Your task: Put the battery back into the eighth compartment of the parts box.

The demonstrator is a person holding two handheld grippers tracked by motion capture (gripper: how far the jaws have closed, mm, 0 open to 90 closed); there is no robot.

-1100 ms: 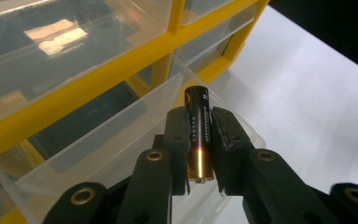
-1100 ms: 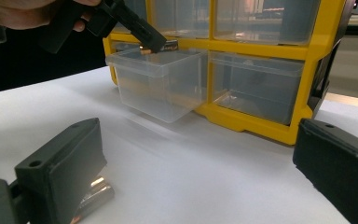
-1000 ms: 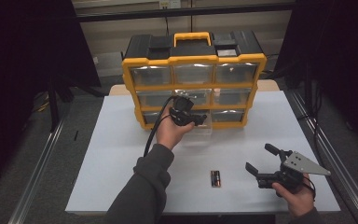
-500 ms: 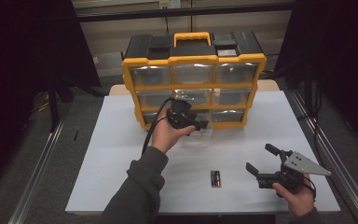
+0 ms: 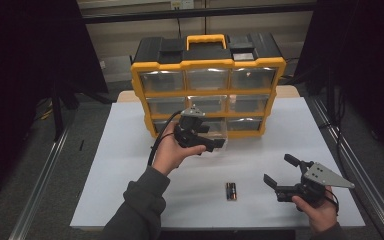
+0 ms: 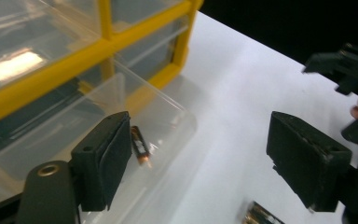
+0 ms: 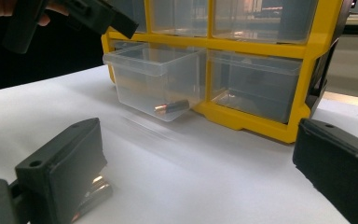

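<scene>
Since the earlier frames the left gripper (image 5: 215,144) has drifted a little to the right and slightly down, and now hangs over the pulled-out drawer (image 5: 215,131) with its jaws spread wide and nothing between them. The right gripper (image 5: 281,171) has stayed where it was, low at the near right of the desk (image 5: 120,165), jaws likewise apart and empty.

One yellow and black organizer (image 5: 208,82) stands at the far side of the desk, with nine clear drawers in three rows of three. One of them, the middle drawer of the bottom row, is drawn forward; the other eight sit flush.

Batteries: one lies inside the open drawer (image 7: 154,79), on its floor toward the front, seen through the clear wall as battery in the drawer (image 7: 171,107) in the right gripper view and beside the left jaw in the left gripper view (image 6: 140,144). On the desk, between the two grippers and nearer the person, lies a pair of batteries (image 5: 231,191) side by side, touching each other. That makes three batteries in all, and two grippers, each held in one hand
</scene>
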